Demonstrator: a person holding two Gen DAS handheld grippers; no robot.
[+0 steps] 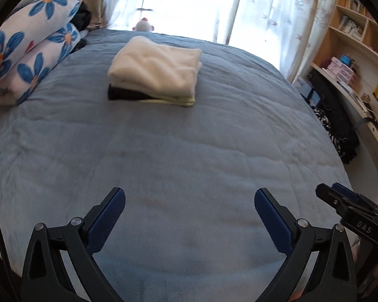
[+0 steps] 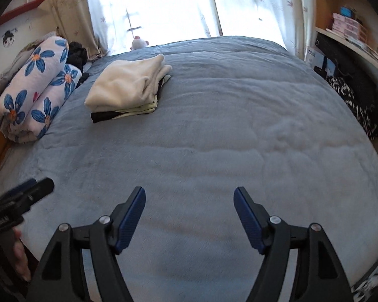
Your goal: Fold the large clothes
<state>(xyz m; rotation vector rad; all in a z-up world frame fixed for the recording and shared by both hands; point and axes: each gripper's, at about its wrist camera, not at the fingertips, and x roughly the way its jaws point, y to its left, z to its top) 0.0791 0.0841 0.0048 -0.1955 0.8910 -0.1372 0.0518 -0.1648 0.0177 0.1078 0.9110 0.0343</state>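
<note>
A stack of folded clothes [image 1: 155,71], cream on top with a pale yellow and a black piece below, lies on the blue bed cover [image 1: 189,151] toward the far side. It also shows in the right wrist view [image 2: 128,88]. My left gripper [image 1: 189,196] is open and empty above the near part of the bed. My right gripper [image 2: 189,193] is open and empty, also over the near part of the bed. The right gripper shows at the right edge of the left wrist view [image 1: 350,206]; the left one shows at the left edge of the right wrist view [image 2: 22,196].
A rolled quilt with blue flowers [image 1: 32,50] lies at the bed's far left. A small plush toy [image 1: 145,25] sits by the bright curtained window. Wooden shelves [image 1: 352,37] and dark bags [image 1: 335,120] stand to the right of the bed.
</note>
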